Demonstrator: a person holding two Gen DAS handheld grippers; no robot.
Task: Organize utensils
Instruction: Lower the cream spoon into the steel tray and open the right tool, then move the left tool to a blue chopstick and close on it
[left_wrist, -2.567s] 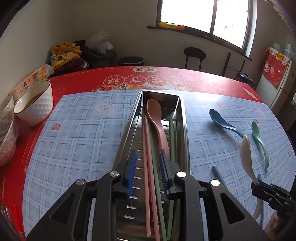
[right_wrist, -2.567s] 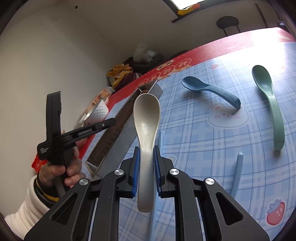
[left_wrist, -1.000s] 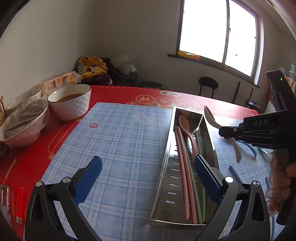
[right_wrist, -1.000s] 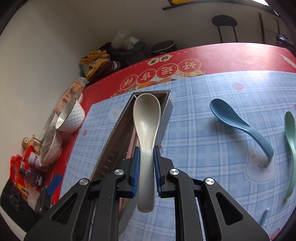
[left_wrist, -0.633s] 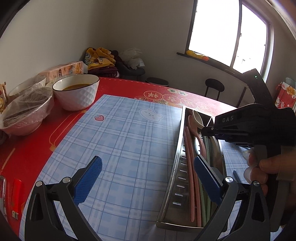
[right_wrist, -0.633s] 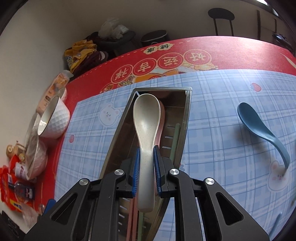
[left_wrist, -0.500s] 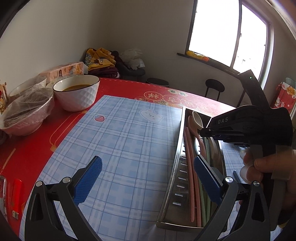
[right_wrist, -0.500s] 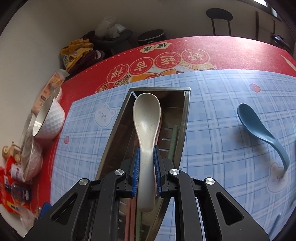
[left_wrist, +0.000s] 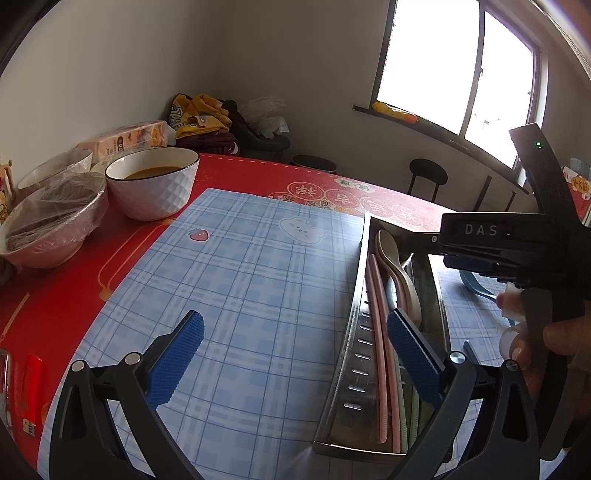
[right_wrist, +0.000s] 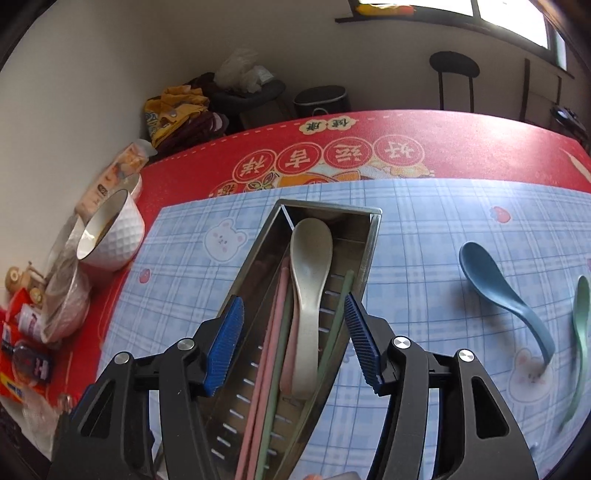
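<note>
Shiny steel made the long utensil tray (right_wrist: 371, 236), and it lay right under the right gripper (right_wrist: 293, 341). The gripper's blue pads were wide apart and held nothing. Between those pads, down in the tray, lay the beige spoon (right_wrist: 308, 280). Its bowl pointed away from the gripper, near the tray's far end. It rested on top of a pink spoon (right_wrist: 291, 354). Just left of the spoons lay pink chopsticks (right_wrist: 267, 354). Green chopsticks (right_wrist: 338, 317) lay in the tray too, one of them leaning along the right wall.

To the right of the right gripper, outside the tray, a blue spoon (right_wrist: 502, 291) lay on the blue checked mat (right_wrist: 413, 258). A green spoon (right_wrist: 578, 332) lay past it, farther right.

The left gripper (left_wrist: 291, 349) hung over the mat with its pads wide apart and nothing in them. The tray (left_wrist: 347, 354) was by its right pad. In that view the beige spoon (left_wrist: 393, 262) lay inside the tray, beside the pink chopsticks (left_wrist: 378, 332).

Far ahead and left of the left gripper stood a white bowl (left_wrist: 153, 184) with brown soup in it. Nearer, on the left, sat a bowl covered with plastic wrap (left_wrist: 51, 221). What was in it could not be told.
</note>
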